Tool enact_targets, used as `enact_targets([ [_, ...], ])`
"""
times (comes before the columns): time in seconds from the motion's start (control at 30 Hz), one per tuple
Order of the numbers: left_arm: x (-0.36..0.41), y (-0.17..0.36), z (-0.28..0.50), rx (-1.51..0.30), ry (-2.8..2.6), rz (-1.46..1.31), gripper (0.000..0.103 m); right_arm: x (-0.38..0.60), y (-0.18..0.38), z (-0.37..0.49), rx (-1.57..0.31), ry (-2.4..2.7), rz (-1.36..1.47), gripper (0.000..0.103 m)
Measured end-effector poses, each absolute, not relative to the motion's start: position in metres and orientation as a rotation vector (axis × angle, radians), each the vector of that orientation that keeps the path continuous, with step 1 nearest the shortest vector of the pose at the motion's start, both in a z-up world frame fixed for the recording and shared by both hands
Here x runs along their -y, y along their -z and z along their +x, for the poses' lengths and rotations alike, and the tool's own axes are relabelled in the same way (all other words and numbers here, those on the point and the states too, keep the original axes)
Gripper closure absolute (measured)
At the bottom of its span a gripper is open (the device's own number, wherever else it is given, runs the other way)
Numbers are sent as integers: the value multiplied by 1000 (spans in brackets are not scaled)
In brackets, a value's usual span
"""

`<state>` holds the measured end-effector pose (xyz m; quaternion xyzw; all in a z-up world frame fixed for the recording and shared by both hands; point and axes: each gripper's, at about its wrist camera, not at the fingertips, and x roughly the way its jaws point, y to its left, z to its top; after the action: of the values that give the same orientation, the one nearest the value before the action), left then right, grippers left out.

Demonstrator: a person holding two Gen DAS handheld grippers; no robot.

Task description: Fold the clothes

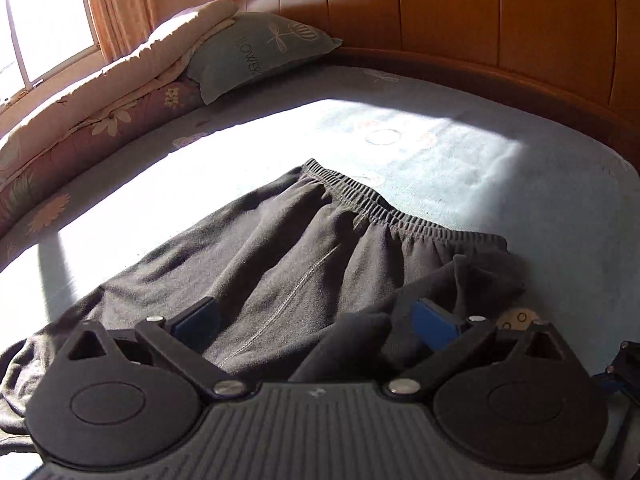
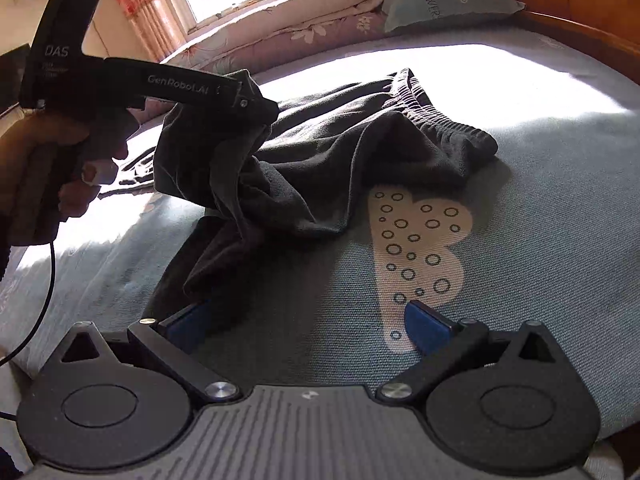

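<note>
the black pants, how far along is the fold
Early. Done: the black pants lie on the bed, waistband spread flat. In hand: the left gripper appears to hold a lifted bunch of fabric, while the right gripper is open over the sheet. Left: no neat fold visible yet; the lifted part is crumpled.

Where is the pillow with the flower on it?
The teal pillow lies at the far end of the bed, against the wooden headboard and beside the folded quilt; it shows upper left in the left wrist view, top right in the right.
</note>
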<state>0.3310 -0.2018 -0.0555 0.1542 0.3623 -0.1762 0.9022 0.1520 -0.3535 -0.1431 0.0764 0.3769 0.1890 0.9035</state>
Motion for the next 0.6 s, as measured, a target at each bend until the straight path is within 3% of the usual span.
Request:
enact_targets([
  [0.13, 229, 78, 346, -827, 456, 329, 1, 323, 148, 145, -778, -362, -109, 0],
  [0.23, 227, 79, 336, -831, 486, 315, 1, 323, 149, 145, -771, -340, -91, 0],
  [0.43, 185, 37, 309, -788, 510, 235, 1, 323, 132, 149, -778, -314, -50, 0],
  [0.6, 135, 4, 272, -744, 472, 203, 1, 305, 97, 144, -652, -411, -133, 0],
])
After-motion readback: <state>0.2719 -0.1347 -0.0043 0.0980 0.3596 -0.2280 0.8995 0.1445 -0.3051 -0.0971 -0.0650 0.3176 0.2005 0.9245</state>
